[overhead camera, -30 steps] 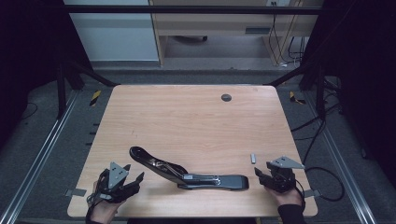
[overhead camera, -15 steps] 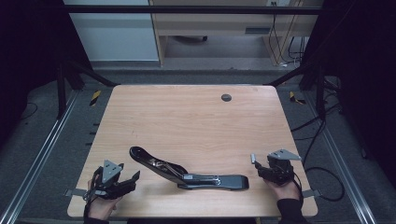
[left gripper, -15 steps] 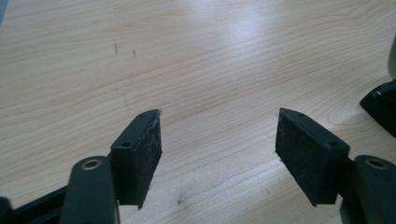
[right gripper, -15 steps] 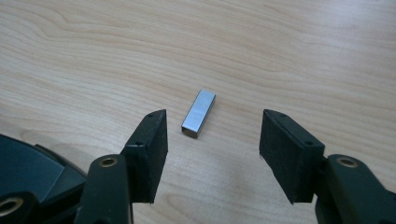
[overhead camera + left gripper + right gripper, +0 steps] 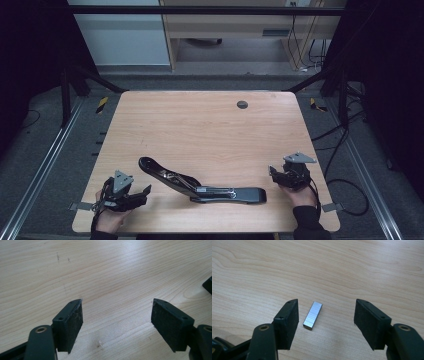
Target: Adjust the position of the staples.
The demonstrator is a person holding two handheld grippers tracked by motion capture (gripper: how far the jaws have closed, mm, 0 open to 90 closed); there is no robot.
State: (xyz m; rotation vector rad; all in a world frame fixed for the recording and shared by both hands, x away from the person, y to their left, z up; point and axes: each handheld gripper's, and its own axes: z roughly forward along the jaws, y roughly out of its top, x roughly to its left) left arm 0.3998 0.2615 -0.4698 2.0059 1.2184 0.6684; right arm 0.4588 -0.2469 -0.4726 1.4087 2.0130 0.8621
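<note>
1. Staple strip (image 5: 312,315): in the right gripper view one short block of silver staples lies flat on the bench (image 5: 337,270), between the right gripper (image 5: 326,323)'s two black pads and touching neither. It sits nearer the pad at the picture's left. The jaws stand apart and have just been opening. No writing shows on the strip.

2. High view: one black stapler (image 5: 200,183), swung open so that its two arms spread in a wide angle, lies near the bench's near edge, about midway between the two hands. A line of pale marking runs along its lower arm, too small to read. One dark round cap (image 5: 242,104) sits in the bench top close to the far edge. The right gripper (image 5: 274,171) is near the near right corner, the left gripper (image 5: 145,192) near the near left corner, each in one hand. The staple strip cannot be made out here.

3. Left gripper view: the left gripper (image 5: 116,320)'s jaws are spread wide, having just been opening, with bare wood between the two pads. A black corner of the stapler (image 5: 208,285) shows at the picture's right edge. No labels can be read.
</note>
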